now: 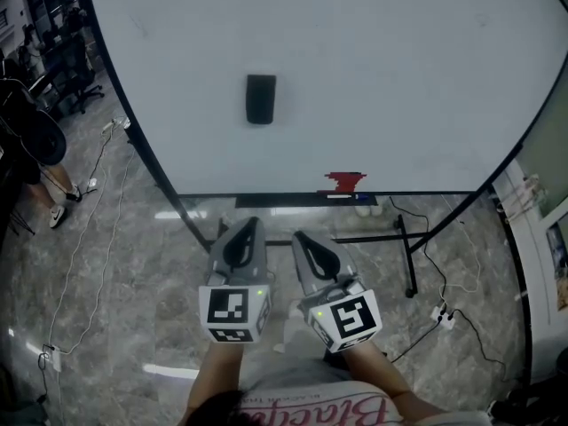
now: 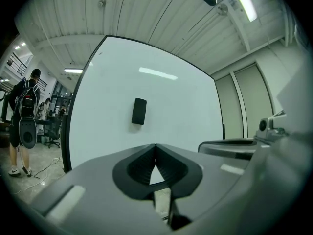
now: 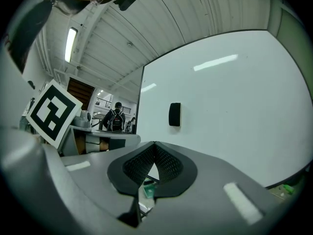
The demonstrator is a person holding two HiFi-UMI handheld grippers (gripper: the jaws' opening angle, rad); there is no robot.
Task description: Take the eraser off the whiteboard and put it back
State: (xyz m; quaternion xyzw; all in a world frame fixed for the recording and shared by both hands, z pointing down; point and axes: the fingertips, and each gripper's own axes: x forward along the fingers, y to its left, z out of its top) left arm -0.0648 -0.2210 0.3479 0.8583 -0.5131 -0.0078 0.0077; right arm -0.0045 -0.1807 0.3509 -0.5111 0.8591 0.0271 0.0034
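Observation:
A black eraser [image 1: 260,98] sticks upright on the whiteboard [image 1: 399,78], a little left of the board's middle. It also shows as a dark block in the left gripper view [image 2: 139,111] and the right gripper view [image 3: 174,114]. My left gripper [image 1: 253,225] and right gripper [image 1: 298,237] are held side by side close to my body. Both point at the board from well short of it, below the eraser. The left gripper [image 2: 156,146] is shut with nothing between its jaws. On the right gripper [image 3: 154,143] the jaw tips also meet, empty.
A red object [image 1: 344,181] sits at the board's lower edge above the marker tray [image 1: 306,200]. The board's black stand legs [image 1: 410,264] and cables with a power strip [image 1: 444,314] lie on the marble floor. A person with a backpack [image 2: 22,116] stands far left by office chairs.

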